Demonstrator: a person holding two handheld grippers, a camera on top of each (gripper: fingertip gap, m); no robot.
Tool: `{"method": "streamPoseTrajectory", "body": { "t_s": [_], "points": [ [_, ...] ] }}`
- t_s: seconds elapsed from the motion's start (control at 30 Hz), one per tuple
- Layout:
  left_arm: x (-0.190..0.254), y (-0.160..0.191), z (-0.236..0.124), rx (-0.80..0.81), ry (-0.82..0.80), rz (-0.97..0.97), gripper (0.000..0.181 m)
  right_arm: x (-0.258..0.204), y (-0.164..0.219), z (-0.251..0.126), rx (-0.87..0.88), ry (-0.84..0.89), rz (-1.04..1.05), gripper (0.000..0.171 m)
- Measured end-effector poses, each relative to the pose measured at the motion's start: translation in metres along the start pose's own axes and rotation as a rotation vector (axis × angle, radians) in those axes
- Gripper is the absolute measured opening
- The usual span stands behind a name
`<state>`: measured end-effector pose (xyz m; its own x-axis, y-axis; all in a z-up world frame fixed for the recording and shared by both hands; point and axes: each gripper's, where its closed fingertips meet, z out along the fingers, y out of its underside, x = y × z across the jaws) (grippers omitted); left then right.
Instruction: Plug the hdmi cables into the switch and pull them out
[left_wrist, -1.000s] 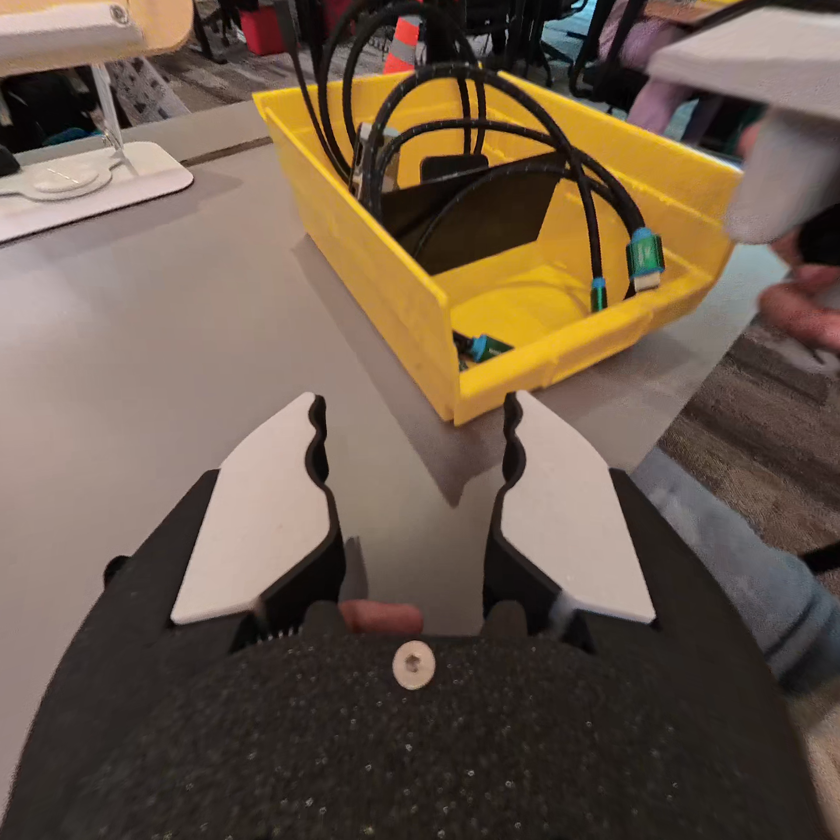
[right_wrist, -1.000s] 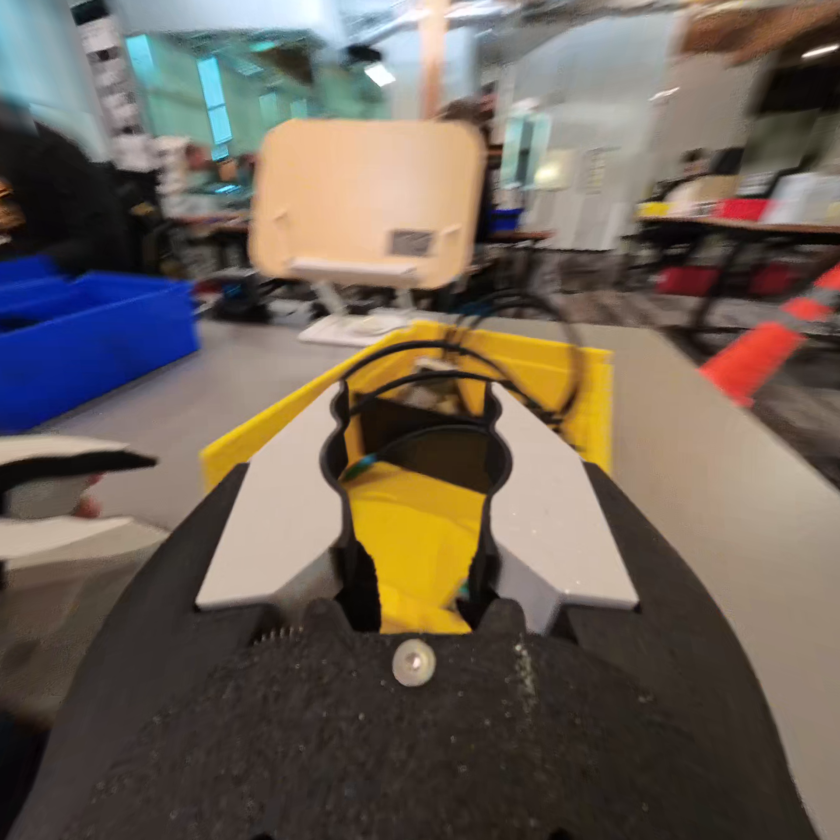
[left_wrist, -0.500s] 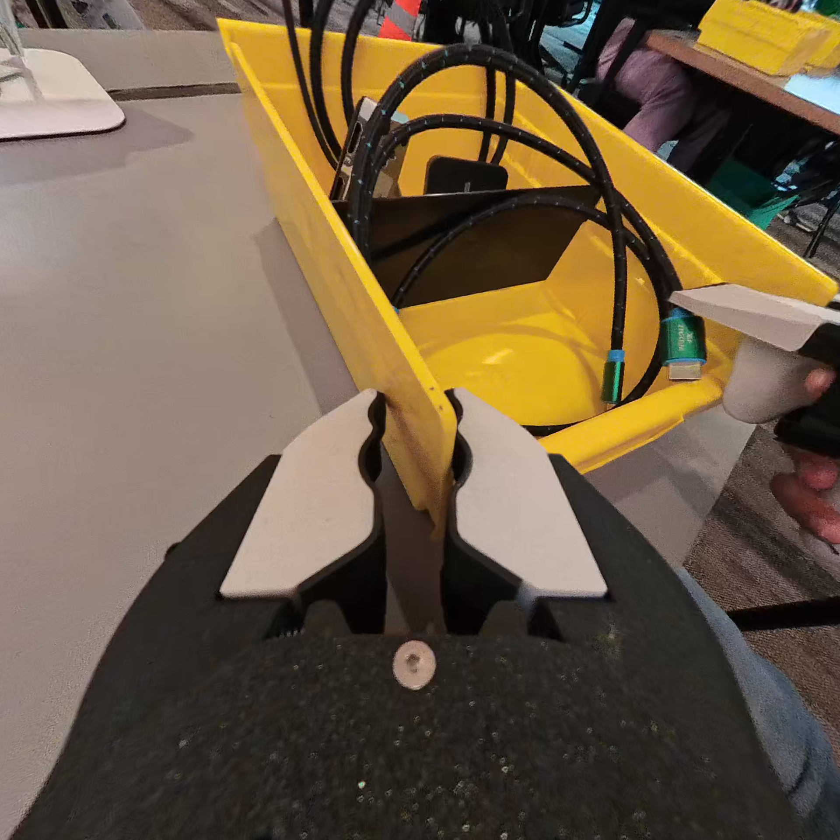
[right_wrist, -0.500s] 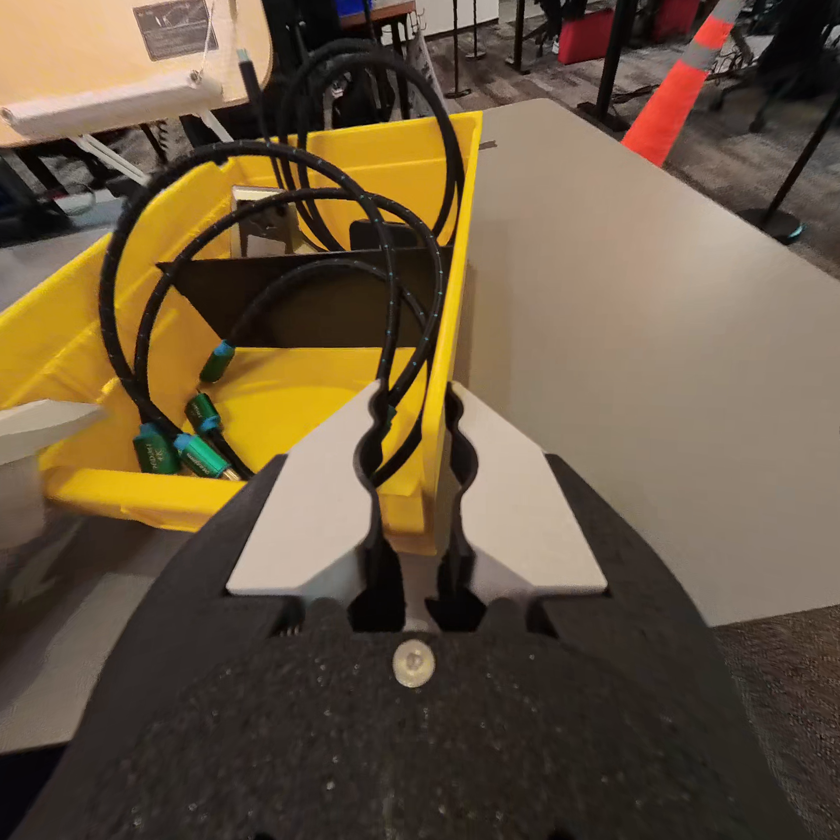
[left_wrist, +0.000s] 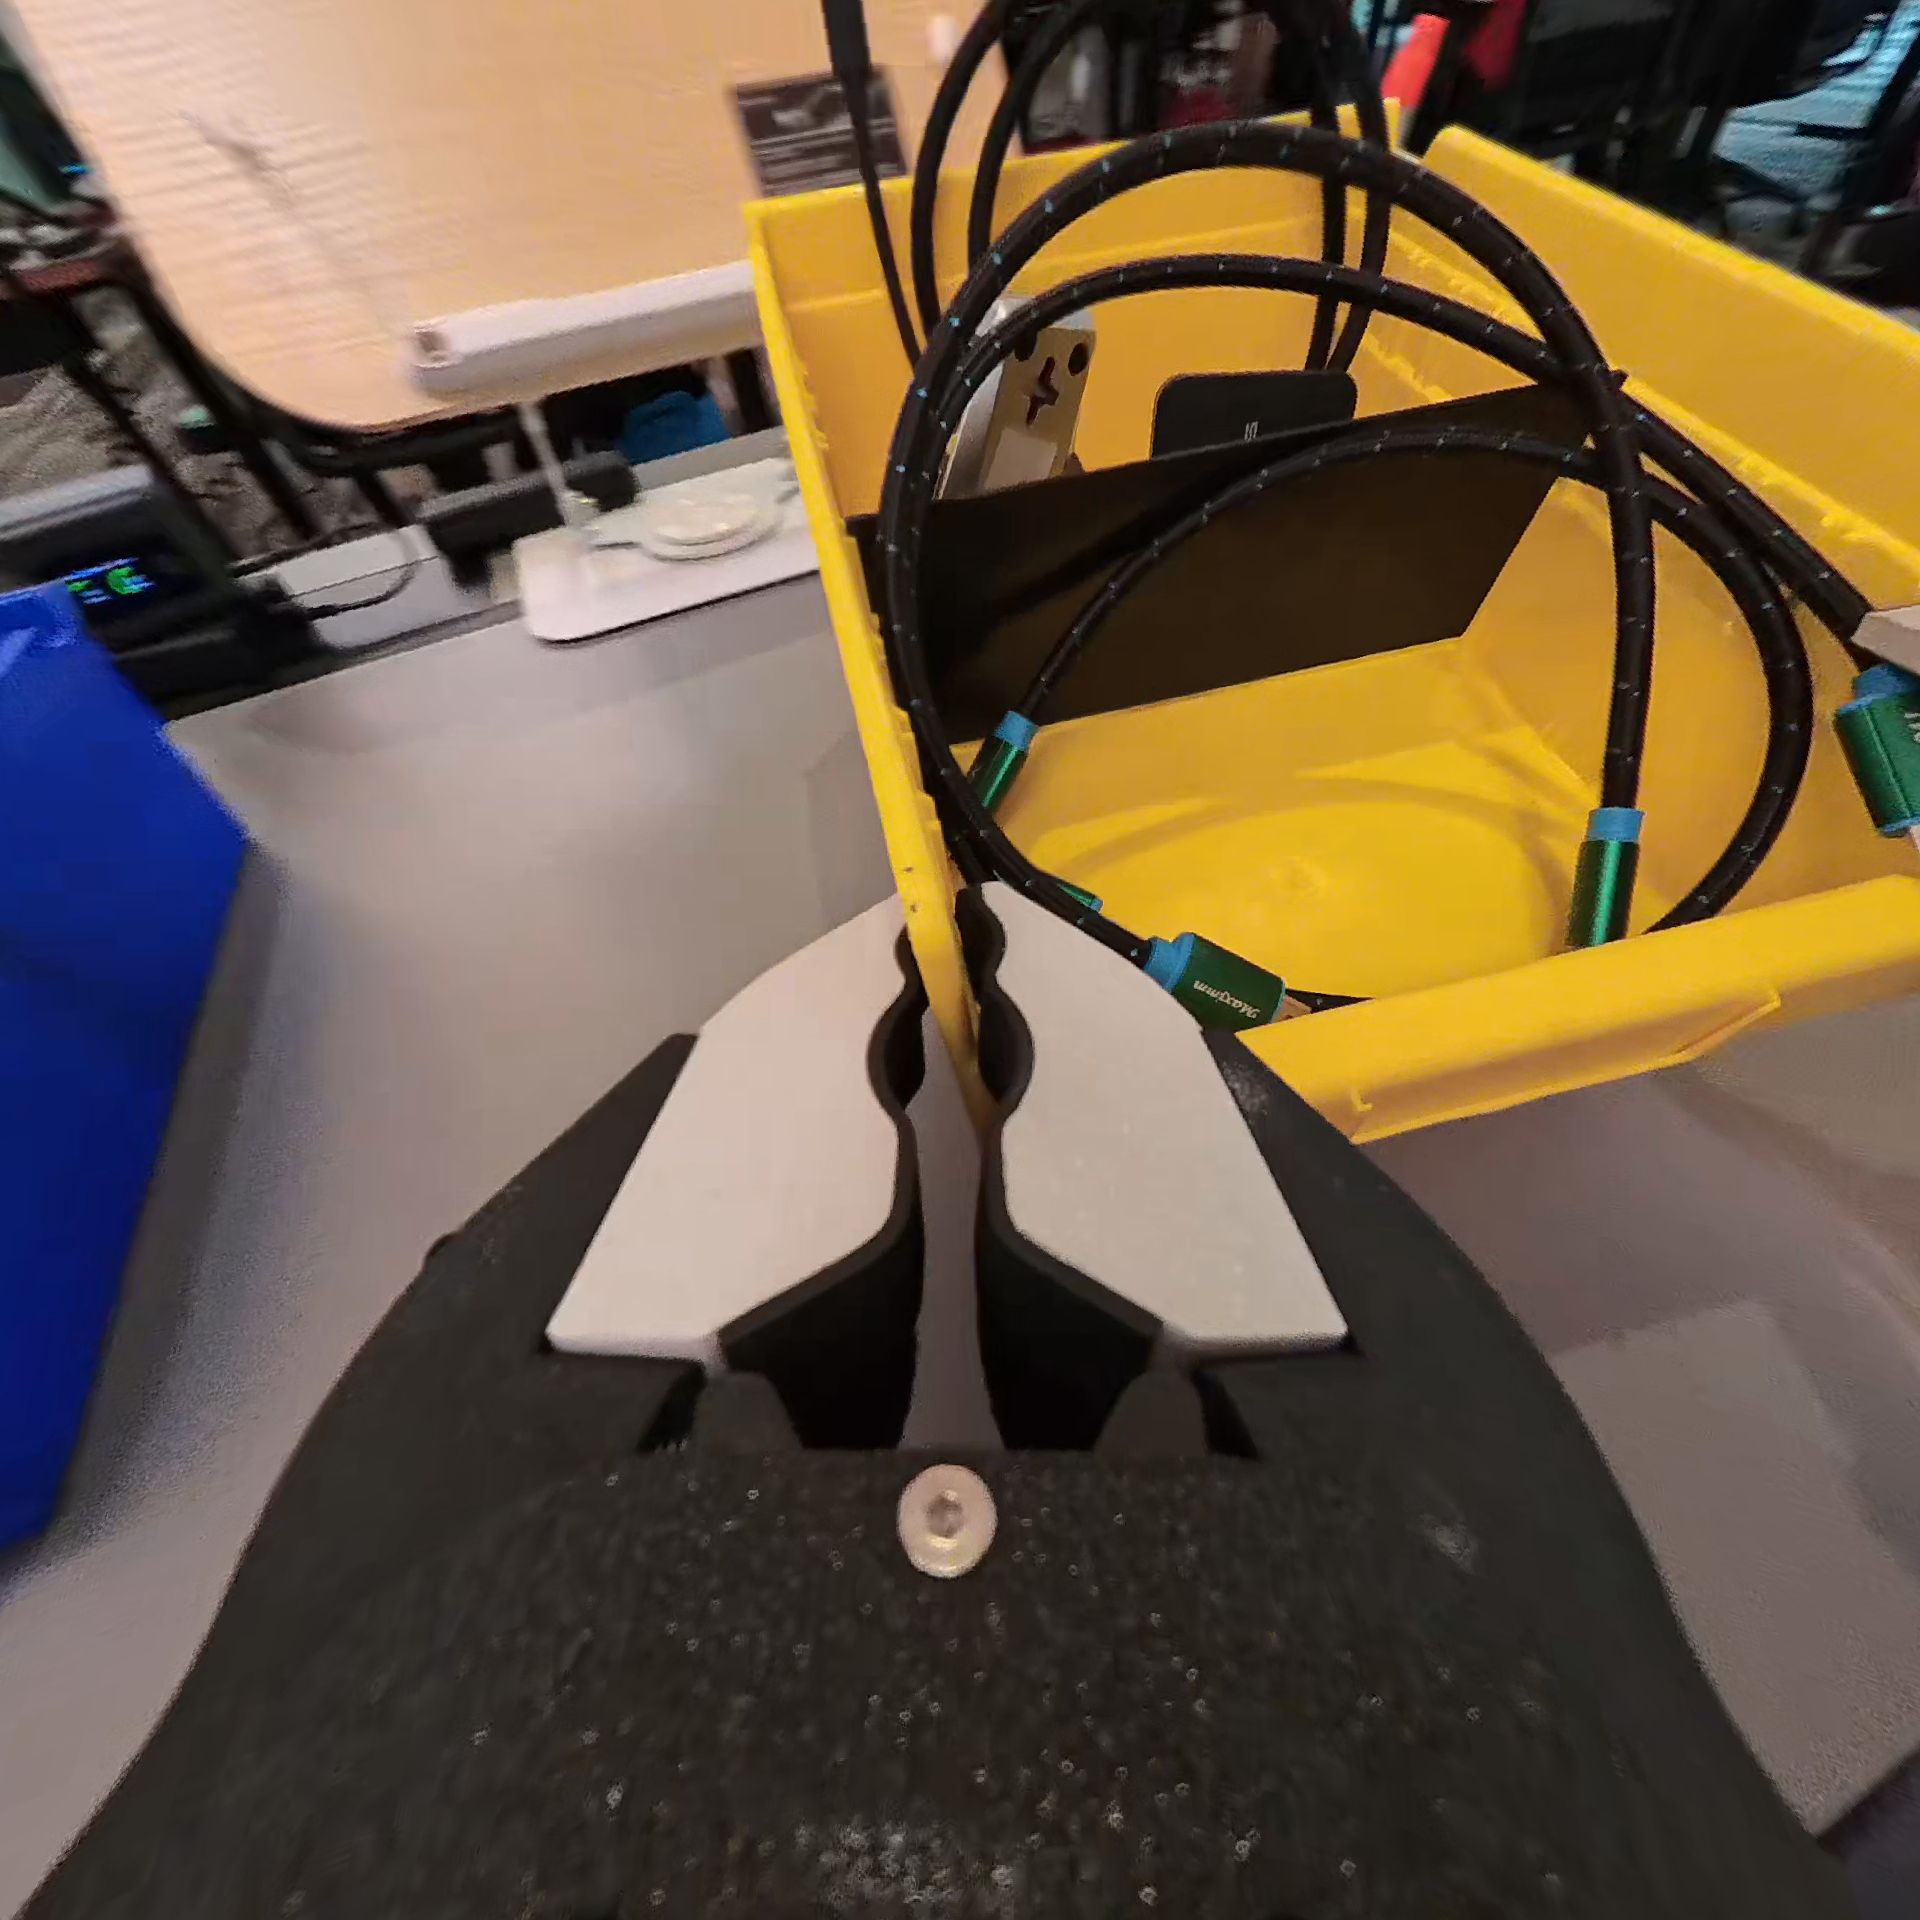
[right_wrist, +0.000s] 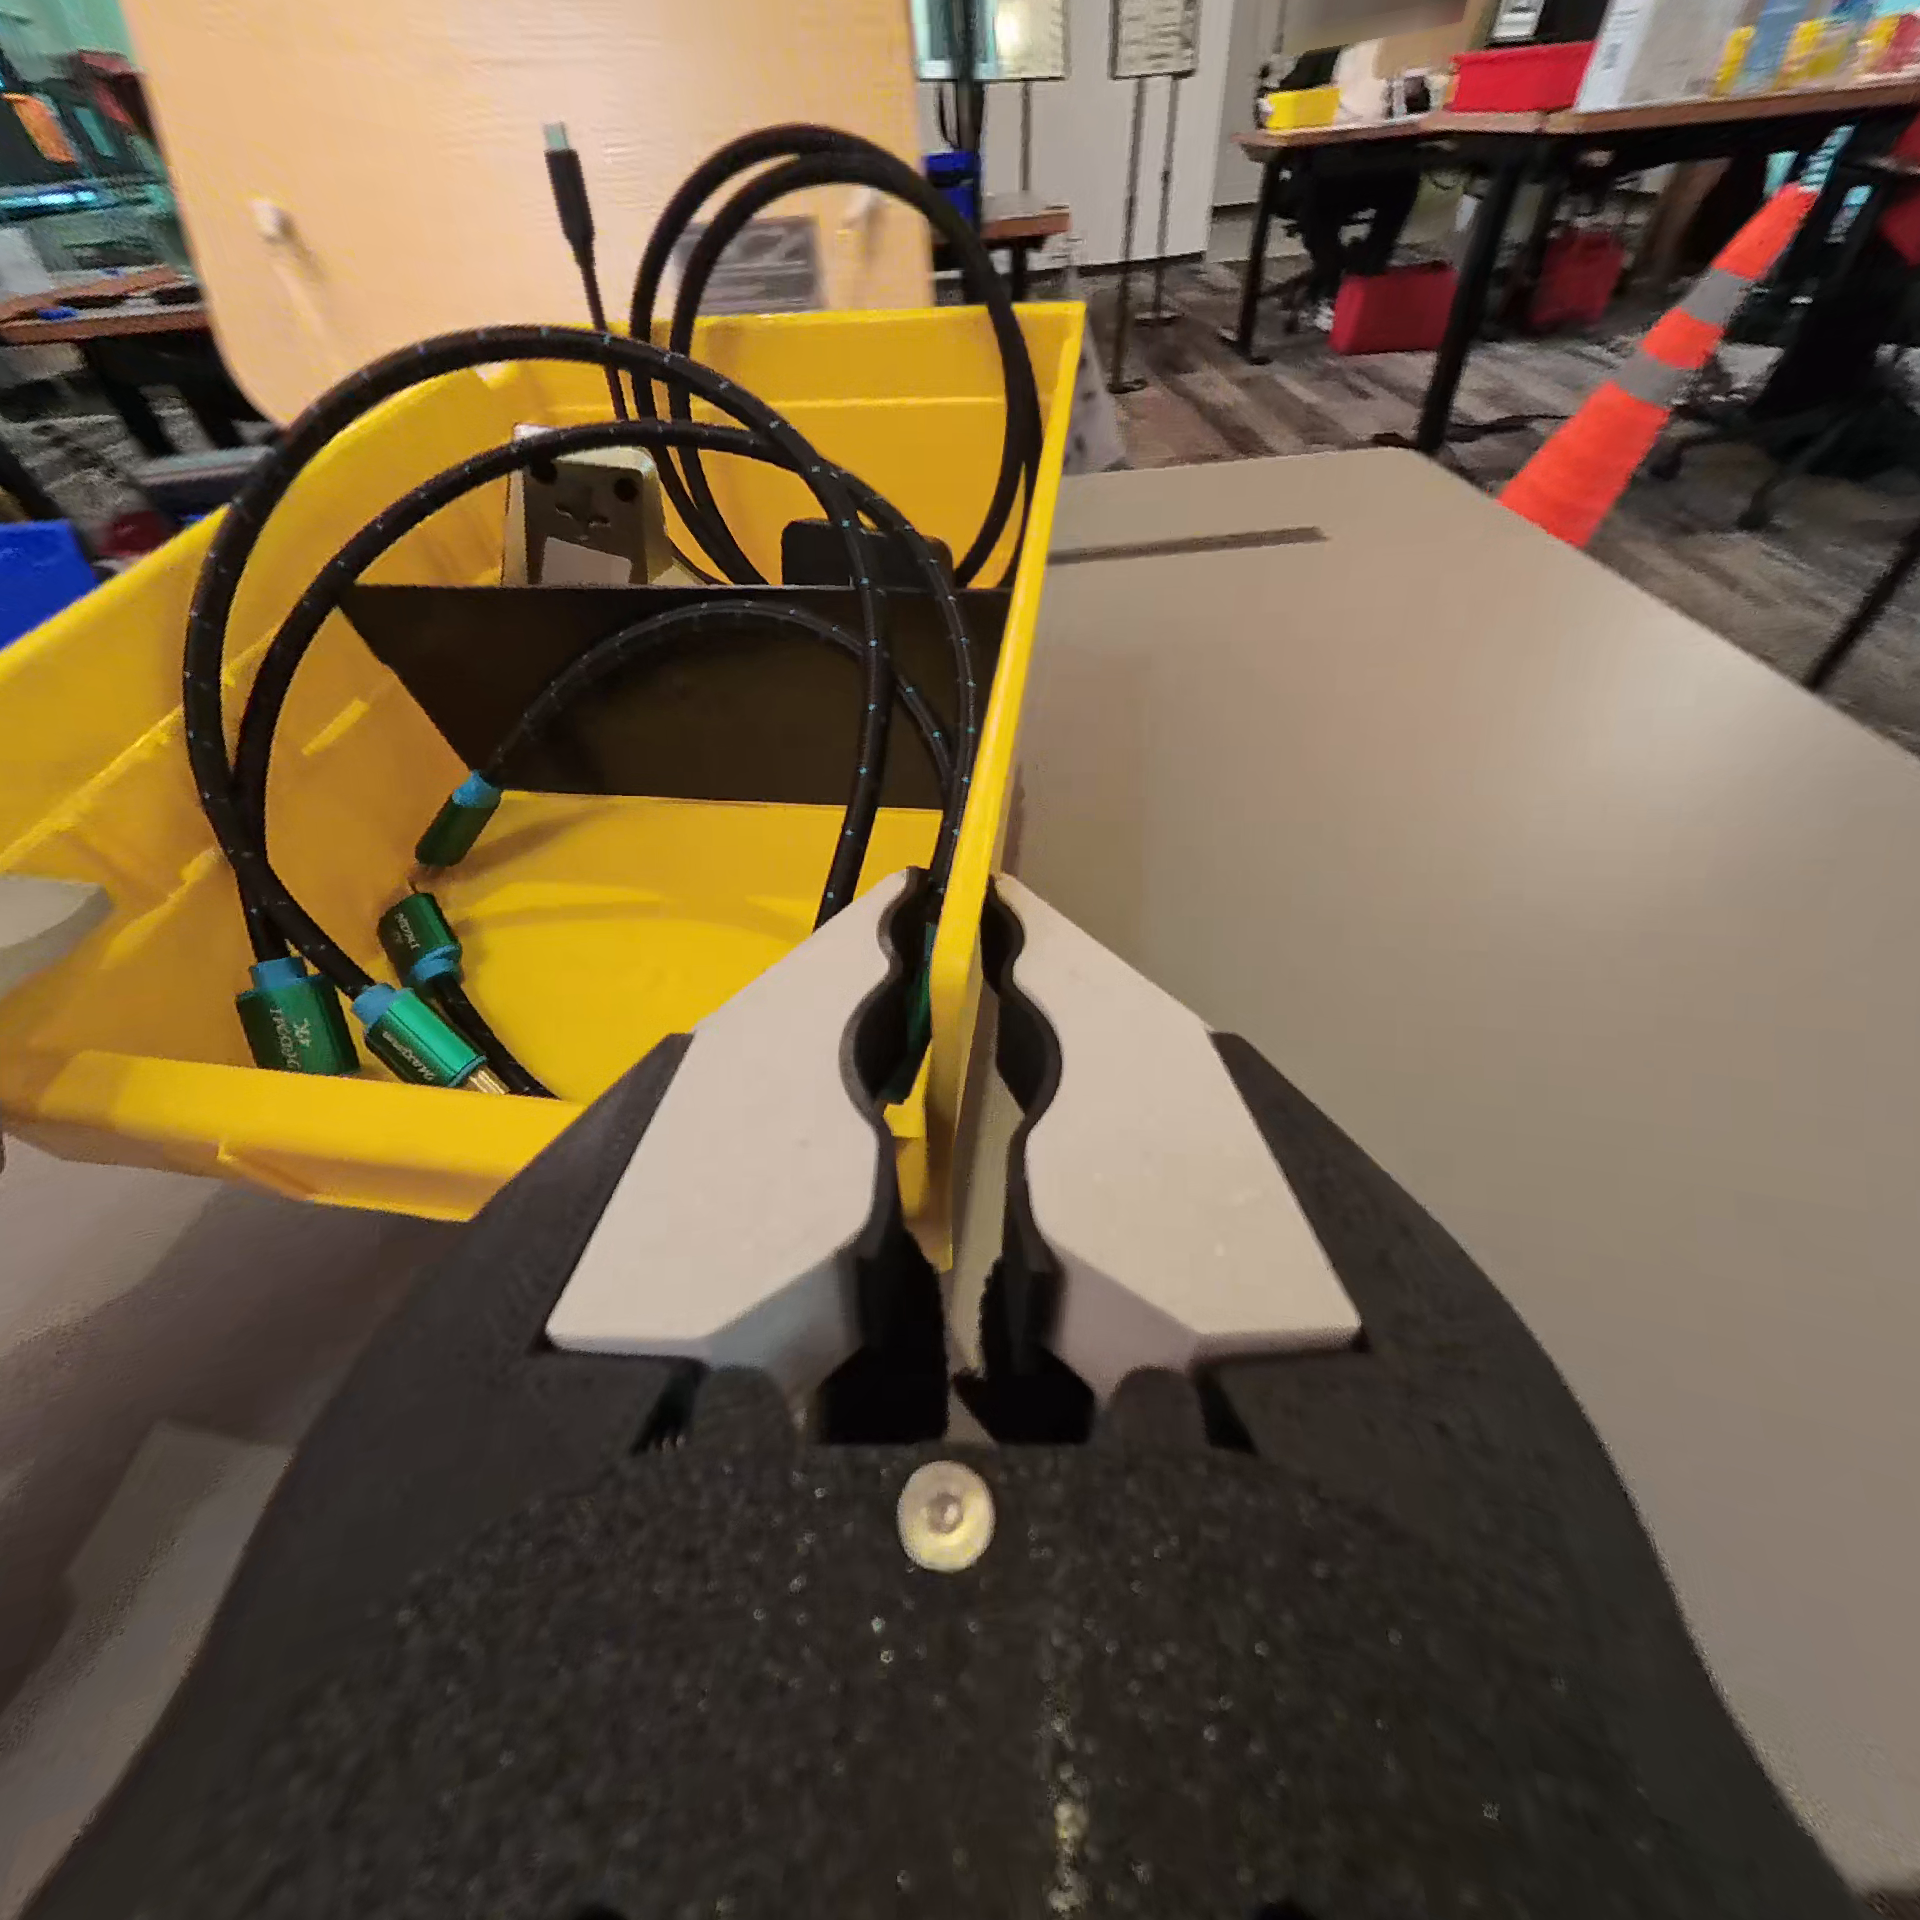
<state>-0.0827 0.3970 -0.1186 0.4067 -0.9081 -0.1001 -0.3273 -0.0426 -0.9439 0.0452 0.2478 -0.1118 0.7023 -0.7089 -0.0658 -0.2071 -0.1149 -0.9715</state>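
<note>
The left gripper (left_wrist: 948, 940) is clenching the yellow bin's (left_wrist: 1621, 286) left wall, and the right gripper (right_wrist: 954, 914) is pinching its right wall. Black braided HDMI cables (right_wrist: 223, 665) are coiling in the front compartment, their green plugs (right_wrist: 296, 1023) lying near the front lip. Behind a black divider (right_wrist: 727, 707), the switch (right_wrist: 587, 509) is standing upright.

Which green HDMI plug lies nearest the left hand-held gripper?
The green plug lying flat beside the left hand-held gripper, at the yellow bin's front corner; the others sit farther right.

Glossy yellow plastic bin (left_wrist: 1507, 1018), braided fabric-sheathed cables (right_wrist: 223, 644) with shiny green metallic plugs (right_wrist: 296, 1023), matt grey tabletop (right_wrist: 1455, 935).
</note>
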Motion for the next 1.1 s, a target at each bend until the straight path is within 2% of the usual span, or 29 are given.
{"method": "streamPoseTrajectory", "body": {
  "t_s": [0.2,0.37,0.47,0.53,0.6,0.67,0.73,0.83,0.87,0.93,1.0,1.1],
  "points": [
    [-0.063,0.021,-0.011,-0.043,-0.151,-0.08,0.004,-0.068,0.005,0.038,-0.039,-0.104,-0.011,0.008],
    [-0.089,0.052,-0.011,-0.132,-0.178,-0.153,0.004,-0.1,0.025,0.053,-0.13,-0.179,-0.058,0.008],
    [-0.097,0.057,-0.01,-0.155,-0.186,-0.13,0.004,-0.109,0.034,0.057,-0.145,-0.239,-0.063,0.009],
    [-0.09,0.056,-0.01,-0.171,-0.099,-0.145,0.012,-0.11,0.034,0.057,-0.154,-0.29,-0.05,0.01],
    [-0.078,0.049,-0.016,-0.153,0.071,-0.218,0.035,-0.111,0.034,0.054,-0.164,-0.379,-0.008,0.015],
    [-0.09,0.025,-0.035,-0.042,0.22,-0.308,0.035,-0.11,0.03,0.042,-0.177,-0.474,0.102,0.038],
    [-0.145,0.005,-0.061,0.086,0.197,-0.366,0.044,-0.108,0.015,0.031,-0.139,-0.541,0.212,0.041],
    [-0.27,-0.001,-0.118,0.308,-0.091,-0.347,0.042,-0.102,-0.002,0.028,-0.023,-0.499,0.097,0.04],
    [-0.314,0.011,-0.138,0.305,-0.241,-0.317,0.04,-0.102,-0.006,0.026,0.017,-0.48,0.039,0.04],
    [-0.384,0.055,-0.165,0.151,-0.484,-0.273,0.04,-0.105,-0.017,0.017,0.1,-0.466,-0.014,0.039],
    [-0.411,0.087,-0.173,0.067,-0.496,-0.316,0.053,-0.114,-0.026,0.003,0.162,-0.498,-0.013,0.034],
    [-0.406,0.092,-0.157,0.089,-0.34,-0.413,0.055,-0.134,-0.025,-0.01,0.195,-0.545,-0.042,0.033]
  ]
}}
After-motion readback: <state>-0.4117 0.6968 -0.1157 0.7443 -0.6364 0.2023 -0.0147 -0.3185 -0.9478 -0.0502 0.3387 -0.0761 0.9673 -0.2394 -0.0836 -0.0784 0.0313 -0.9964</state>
